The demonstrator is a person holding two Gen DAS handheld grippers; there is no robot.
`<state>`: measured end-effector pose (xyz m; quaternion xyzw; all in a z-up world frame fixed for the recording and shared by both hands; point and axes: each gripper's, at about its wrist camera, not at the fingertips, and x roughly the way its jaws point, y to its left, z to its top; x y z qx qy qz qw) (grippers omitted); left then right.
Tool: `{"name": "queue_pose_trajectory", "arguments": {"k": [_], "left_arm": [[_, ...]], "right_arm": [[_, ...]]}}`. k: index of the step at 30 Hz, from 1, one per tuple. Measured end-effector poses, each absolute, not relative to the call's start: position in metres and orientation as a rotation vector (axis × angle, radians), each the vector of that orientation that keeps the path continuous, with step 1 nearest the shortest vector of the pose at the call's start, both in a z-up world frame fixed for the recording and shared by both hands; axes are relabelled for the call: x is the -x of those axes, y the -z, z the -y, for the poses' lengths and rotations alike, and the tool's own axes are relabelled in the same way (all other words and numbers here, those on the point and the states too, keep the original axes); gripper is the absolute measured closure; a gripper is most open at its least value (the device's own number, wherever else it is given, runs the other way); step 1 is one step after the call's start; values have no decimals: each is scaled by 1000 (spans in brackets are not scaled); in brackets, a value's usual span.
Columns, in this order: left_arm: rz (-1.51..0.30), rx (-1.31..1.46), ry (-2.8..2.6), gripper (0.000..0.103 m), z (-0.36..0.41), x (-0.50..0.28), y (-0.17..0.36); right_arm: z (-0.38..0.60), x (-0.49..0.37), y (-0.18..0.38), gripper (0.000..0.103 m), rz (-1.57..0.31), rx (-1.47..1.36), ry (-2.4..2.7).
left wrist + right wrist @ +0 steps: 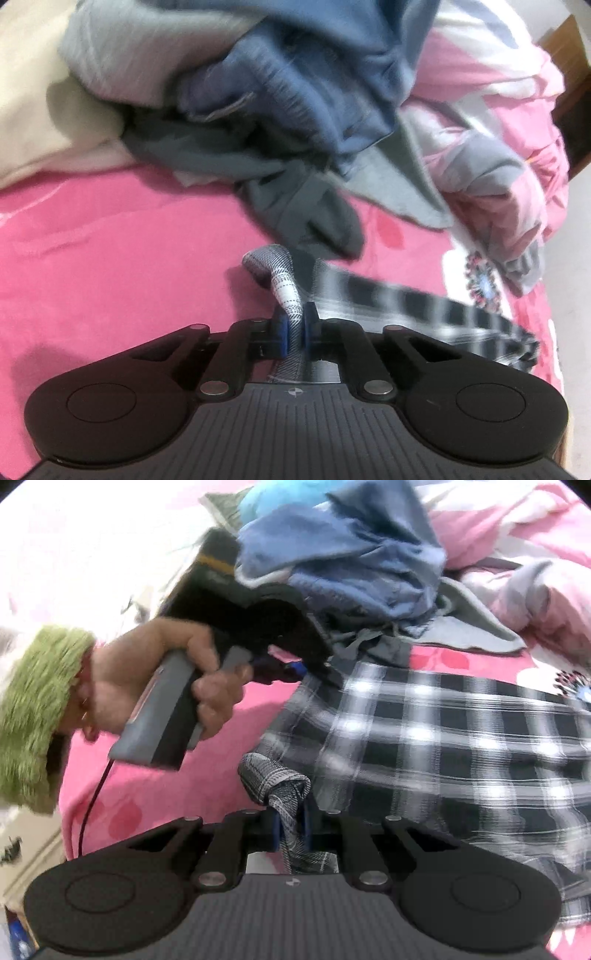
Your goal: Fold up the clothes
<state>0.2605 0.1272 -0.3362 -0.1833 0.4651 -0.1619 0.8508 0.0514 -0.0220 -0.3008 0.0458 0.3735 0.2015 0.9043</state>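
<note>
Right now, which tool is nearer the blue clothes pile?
Left. The left tool grips the plaid shirt at the foot of the pile; the right tool grips it farther away.

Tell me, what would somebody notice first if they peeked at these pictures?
Probably the black-and-white plaid garment spread over the bright pink bedsheet, with the left gripper and the right gripper each pinching a bunched corner of it. Next, the messy heap of blue and grey clothes behind it. In the right wrist view, the hand in a fuzzy green sleeve also stands out at the left.
</note>
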Motion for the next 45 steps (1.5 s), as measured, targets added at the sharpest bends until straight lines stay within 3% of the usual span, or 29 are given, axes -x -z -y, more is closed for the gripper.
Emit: {"name": "queue_pose_trajectory", "arguments": {"k": [11,22,25,31,36,42,44,45], "left_arm": [[-851,391,395,98,-60,-240,284],[-792,343,533,98,71,-231,264],[-779,319,589,102,107,-228,264],[-846,212,669,103,174,-220,285],[-931,180,598,99,174,-229,293],[-957,131,495,80,151,-255,288],[-961,102,489,76,146,-258,287],[-958,84,483,72,143,-258,286]], "right_arm": [[108,-49,274,93,-704,-404,-282],[207,-38,273,93,-656,-539,-138],[234,-37,279,93,-657,-579,-87],[282,-28,294,98,-653,-663,7],[313,-20,310,98,-674,-793,25],[334,-5,326,90,-688,-982,15],[338,-4,327,70,-696,-984,17],[339,-4,328,66,-700,-983,20]]}}
